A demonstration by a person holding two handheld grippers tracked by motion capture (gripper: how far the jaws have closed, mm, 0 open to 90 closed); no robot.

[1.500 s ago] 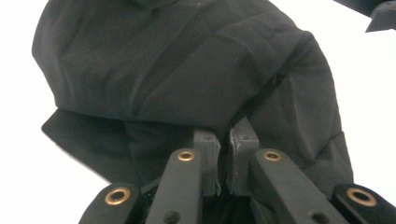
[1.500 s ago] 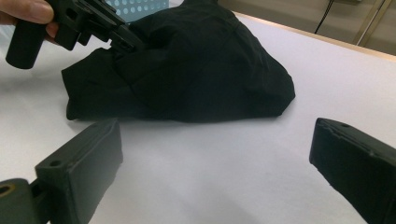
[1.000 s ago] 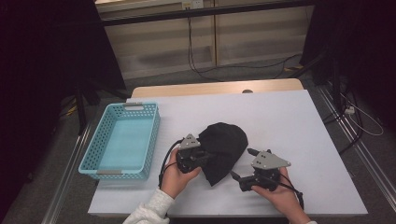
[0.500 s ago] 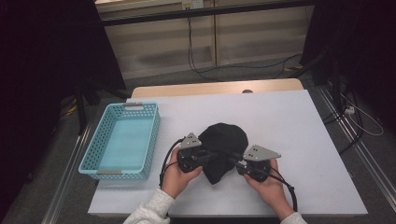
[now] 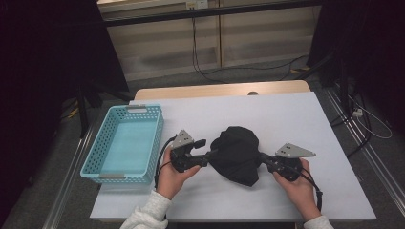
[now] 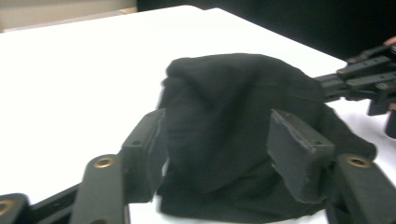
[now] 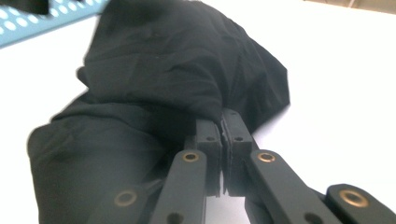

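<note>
A crumpled black cloth [image 5: 237, 153] lies in the middle of the white table [image 5: 286, 114]. My left gripper [image 5: 210, 155] stands open at the cloth's left edge. In the left gripper view its two pads [image 6: 299, 151] sit wide apart on either side of the cloth [image 6: 233, 107], not pressing it. My right gripper [image 5: 263, 160] is shut on the cloth's right edge. The right gripper view shows the jaws [image 7: 222, 135] closed together on a fold of the cloth [image 7: 163, 70]. The right gripper [image 6: 364, 79] also shows in the left gripper view, beyond the cloth.
A light blue perforated basket [image 5: 125, 143] stands at the table's left edge, with nothing in it; its rim [image 7: 42, 23] appears in the right gripper view. Bare white table lies behind and to the right of the cloth. Cables run over the floor beyond the table.
My right gripper moved in to the cloth, shut on its right edge and drew back to the right, so the cloth is stretched wider. The left gripper shifted slightly left.
</note>
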